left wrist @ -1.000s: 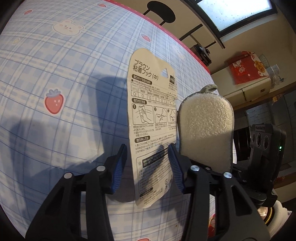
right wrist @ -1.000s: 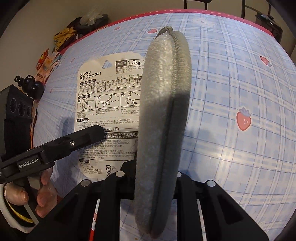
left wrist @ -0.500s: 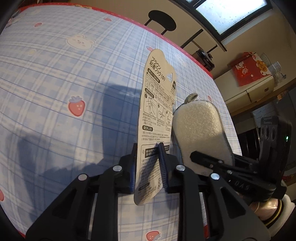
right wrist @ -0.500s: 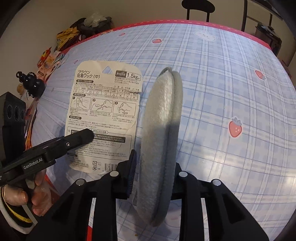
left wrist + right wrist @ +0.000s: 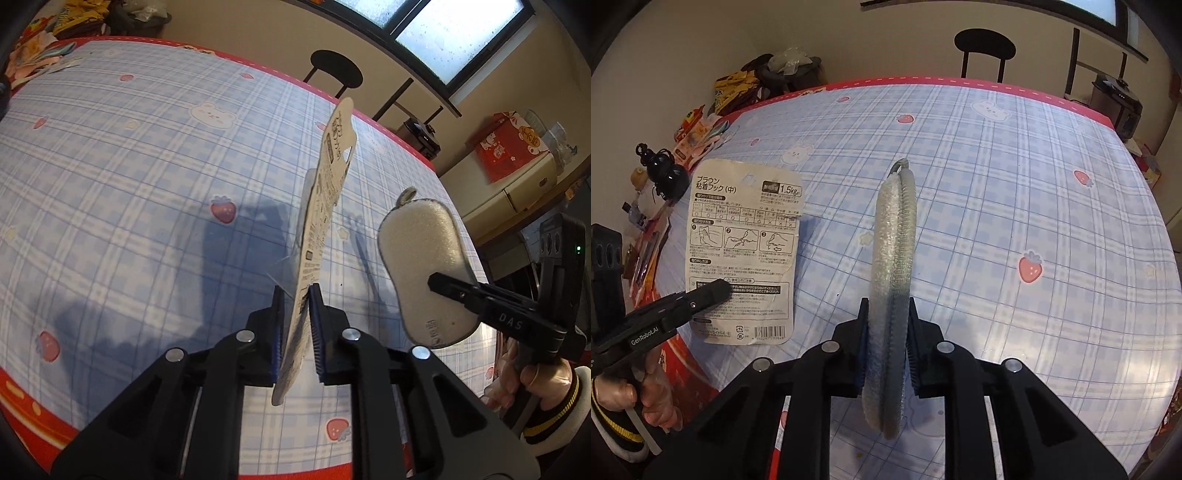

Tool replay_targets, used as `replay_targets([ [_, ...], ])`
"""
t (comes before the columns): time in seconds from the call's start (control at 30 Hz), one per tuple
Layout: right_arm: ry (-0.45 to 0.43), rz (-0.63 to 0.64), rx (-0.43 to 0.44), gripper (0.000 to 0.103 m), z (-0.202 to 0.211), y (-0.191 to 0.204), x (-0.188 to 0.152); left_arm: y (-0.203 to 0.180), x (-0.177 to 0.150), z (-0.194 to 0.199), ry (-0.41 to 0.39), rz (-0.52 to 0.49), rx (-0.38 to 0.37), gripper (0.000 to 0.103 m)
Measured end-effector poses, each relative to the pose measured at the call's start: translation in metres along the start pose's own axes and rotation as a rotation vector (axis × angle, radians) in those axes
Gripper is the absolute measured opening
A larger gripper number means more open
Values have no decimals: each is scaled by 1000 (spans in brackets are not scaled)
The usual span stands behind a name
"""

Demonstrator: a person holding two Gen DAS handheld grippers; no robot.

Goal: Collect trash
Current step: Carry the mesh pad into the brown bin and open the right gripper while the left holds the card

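Observation:
My left gripper (image 5: 296,295) is shut on a white printed packaging card (image 5: 321,229), held edge-on and lifted above the blue checked tablecloth (image 5: 129,206). The card's printed face shows in the right wrist view (image 5: 742,254), with the left gripper (image 5: 718,291) clamped on its lower part. My right gripper (image 5: 886,310) is shut on a grey oval sponge (image 5: 892,277), held upright above the table. The sponge also shows in the left wrist view (image 5: 424,269), to the right of the card, with the right gripper (image 5: 439,282) on it.
A pile of packets and small items (image 5: 701,122) lies along the table's far left edge. A black chair (image 5: 984,48) stands behind the table. A red box (image 5: 509,147) sits on a cabinet to the right. The table has a red border (image 5: 22,398).
The left gripper closed on the card and lifted it off the table. Both grippers rose and drew back from the table with their items.

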State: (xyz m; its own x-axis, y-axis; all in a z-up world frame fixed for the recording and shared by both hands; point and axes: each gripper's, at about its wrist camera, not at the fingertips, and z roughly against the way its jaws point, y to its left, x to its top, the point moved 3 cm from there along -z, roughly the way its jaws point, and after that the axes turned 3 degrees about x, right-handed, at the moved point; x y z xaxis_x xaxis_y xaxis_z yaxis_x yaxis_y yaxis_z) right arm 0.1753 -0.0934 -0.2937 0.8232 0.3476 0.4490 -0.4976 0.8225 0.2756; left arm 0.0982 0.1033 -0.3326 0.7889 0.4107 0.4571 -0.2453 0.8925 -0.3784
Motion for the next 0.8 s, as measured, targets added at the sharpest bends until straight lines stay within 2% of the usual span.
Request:
replay_targets([
  [0.37, -115, -11, 17, 19, 46, -9, -9, 2, 3, 50, -83, -16, 55, 13],
  [0.57, -183, -36, 23, 19, 72, -23, -15, -19, 7, 67, -111, -51, 55, 13],
  [0.8, -260, -94, 6, 19, 104, -51, -28, -62, 9, 80, -135, -114, 37, 13],
])
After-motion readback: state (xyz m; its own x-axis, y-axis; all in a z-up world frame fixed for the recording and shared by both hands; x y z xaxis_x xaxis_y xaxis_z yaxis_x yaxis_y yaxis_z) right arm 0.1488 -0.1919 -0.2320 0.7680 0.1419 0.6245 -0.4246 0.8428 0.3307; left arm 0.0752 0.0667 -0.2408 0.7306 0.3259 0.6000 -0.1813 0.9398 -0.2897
